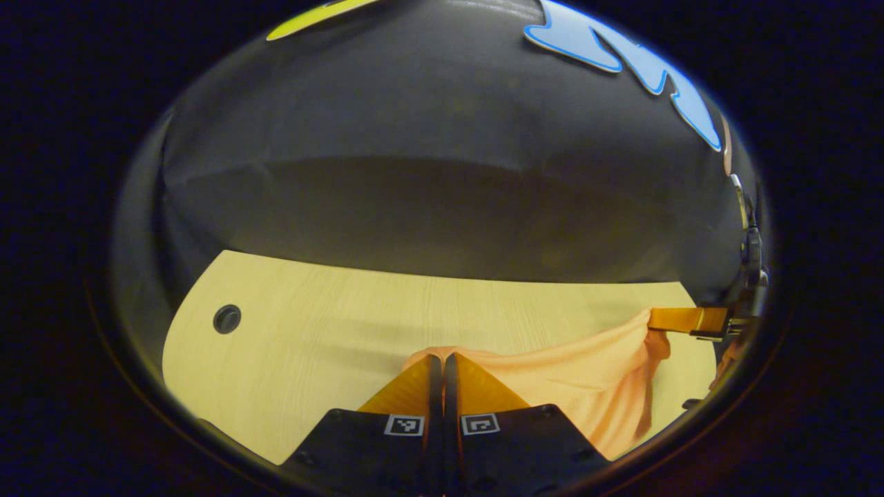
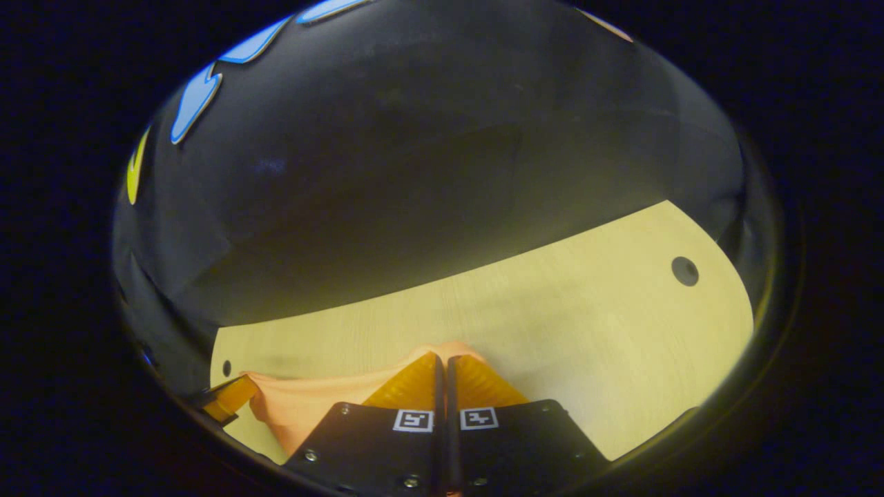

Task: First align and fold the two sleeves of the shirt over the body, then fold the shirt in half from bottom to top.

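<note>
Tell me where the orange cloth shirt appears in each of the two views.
Left gripper view: the orange cloth shirt hangs at lower right, stretched from the left tongs to the right tongs.
Right gripper view: it lies at lower left.
Shared landmark: the pale wooden table with a round hole.

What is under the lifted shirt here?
Bare wooden table shows below the shirt, which hangs between the left gripper and right gripper. Its drooping fabric hides the tabletop directly beneath.
</note>
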A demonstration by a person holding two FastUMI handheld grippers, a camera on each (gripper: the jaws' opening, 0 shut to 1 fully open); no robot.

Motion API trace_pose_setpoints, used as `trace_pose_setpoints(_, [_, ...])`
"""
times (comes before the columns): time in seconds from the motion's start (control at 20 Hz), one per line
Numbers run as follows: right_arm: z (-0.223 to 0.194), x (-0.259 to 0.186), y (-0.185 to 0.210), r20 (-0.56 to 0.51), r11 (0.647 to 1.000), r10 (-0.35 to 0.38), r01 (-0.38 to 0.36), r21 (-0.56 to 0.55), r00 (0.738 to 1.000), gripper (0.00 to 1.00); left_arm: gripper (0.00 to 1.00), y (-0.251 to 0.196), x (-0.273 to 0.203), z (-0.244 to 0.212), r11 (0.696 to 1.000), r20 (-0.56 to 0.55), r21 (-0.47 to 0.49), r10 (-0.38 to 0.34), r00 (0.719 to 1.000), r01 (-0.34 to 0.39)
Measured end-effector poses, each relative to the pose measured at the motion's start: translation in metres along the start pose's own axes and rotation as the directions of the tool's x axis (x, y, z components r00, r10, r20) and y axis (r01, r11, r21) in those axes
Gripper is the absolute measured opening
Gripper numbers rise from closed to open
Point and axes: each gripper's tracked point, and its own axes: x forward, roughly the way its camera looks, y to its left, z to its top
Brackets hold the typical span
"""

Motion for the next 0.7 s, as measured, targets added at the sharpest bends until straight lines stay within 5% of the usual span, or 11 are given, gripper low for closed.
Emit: trace_pose_setpoints(0.7, [-0.018,0.022,0.006,-0.054,0.998,-0.033,0.03,-0.063,0.998,0.0,0.06,0.005,-0.001,-0.012,0.998,-0.059,-0.005,0.063,0.996,-0.063])
